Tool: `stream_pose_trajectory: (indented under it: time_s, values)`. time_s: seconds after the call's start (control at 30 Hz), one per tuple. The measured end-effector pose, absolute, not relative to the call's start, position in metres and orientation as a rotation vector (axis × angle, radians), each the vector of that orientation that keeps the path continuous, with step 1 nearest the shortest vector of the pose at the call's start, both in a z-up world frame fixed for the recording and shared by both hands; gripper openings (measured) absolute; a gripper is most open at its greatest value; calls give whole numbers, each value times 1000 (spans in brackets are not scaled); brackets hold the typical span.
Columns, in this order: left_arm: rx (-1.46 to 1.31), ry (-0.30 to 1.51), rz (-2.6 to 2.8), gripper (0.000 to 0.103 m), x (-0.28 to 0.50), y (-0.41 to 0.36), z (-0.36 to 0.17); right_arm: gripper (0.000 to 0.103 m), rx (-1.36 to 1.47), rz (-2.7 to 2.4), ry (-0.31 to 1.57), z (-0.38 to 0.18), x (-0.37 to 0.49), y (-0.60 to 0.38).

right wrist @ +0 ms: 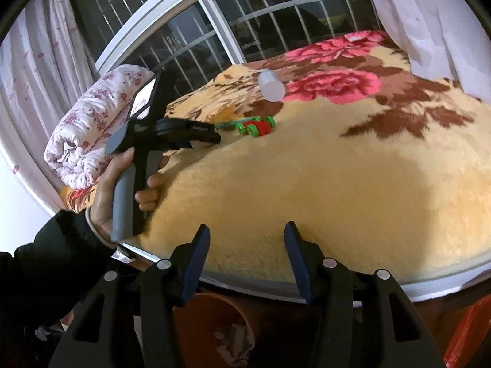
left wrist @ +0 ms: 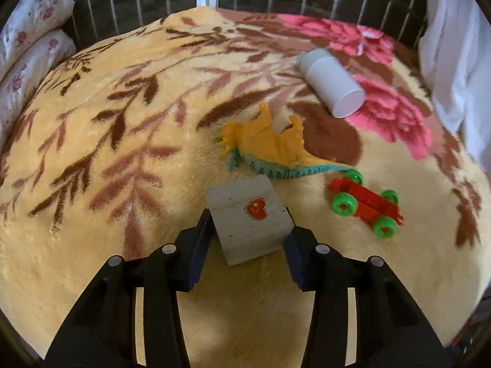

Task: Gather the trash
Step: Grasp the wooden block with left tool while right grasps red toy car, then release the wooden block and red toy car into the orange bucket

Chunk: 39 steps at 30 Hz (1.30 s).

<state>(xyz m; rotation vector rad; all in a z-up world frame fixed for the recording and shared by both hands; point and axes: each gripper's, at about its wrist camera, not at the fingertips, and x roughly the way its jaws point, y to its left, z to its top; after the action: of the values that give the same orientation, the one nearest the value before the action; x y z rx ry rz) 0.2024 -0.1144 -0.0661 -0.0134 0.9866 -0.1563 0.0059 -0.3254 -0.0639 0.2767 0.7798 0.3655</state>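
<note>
In the left wrist view my left gripper [left wrist: 249, 224] is open, with its jaws on either side of a grey wooden block [left wrist: 250, 219] with a red heart sticker, lying on the flowered blanket [left wrist: 122, 141]. Whether the pads touch the block I cannot tell. Beyond the block lie an orange toy dinosaur [left wrist: 273, 147], a red toy car with green wheels [left wrist: 365, 205] and a white bottle [left wrist: 331, 81] on its side. My right gripper [right wrist: 247, 245] is open and empty above the bed's near edge. An orange-brown bin [right wrist: 214, 331] with paper scraps stands below it.
In the right wrist view a hand holds the left gripper [right wrist: 199, 132] over the bed; the toy car [right wrist: 256, 125] and bottle [right wrist: 271, 87] lie beyond. A folded floral quilt [right wrist: 89, 128] sits at the left, a barred window [right wrist: 245, 18] behind, white curtain [right wrist: 429, 21] at right.
</note>
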Motion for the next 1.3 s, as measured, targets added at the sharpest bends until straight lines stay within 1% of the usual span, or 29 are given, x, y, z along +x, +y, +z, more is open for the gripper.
stream_pose_trajectory:
  time_s: [0.1,0.27,0.37,0.4,0.43,0.53,0.63,0.73,0.77,0.83,0.87,1.1,1.3]
  values:
    - [-28,948,-200,43,185,-100,-56,50,233,381,773,-55,18,-320]
    - [-8,893,-212,43,145,-72,-39,51,113,429,788,-46,65,-304]
    - [17,862,-203,43,120,-61,-33,53,-2,442,795,-43,106,-290]
    - [21,856,-203,43,112,-58,-31,58,-30,450,801,-44,119,-286]
    - [23,851,-204,43,106,-56,-31,61,-60,464,816,-45,138,-282]
    - [37,834,-195,43,90,-50,-30,66,-136,492,853,-49,179,-270]
    - [64,812,-182,43,81,-50,-29,66,-216,509,901,-61,212,-259]
    - [56,812,-191,43,79,-47,-29,66,-230,552,946,-70,230,-249]
    - [54,814,-195,43,79,-47,-30,66,-227,582,965,-73,235,-245]
    - [54,815,-194,43,80,-47,-31,52,-232,581,1003,-81,243,-240]
    - [51,820,-197,43,81,-47,-33,41,-236,562,1019,-85,247,-239]
    - [30,829,-223,43,79,-47,-36,40,-137,493,989,-75,232,-250]
    - [12,814,-264,43,68,-44,-30,40,-37,485,831,-35,173,-257]
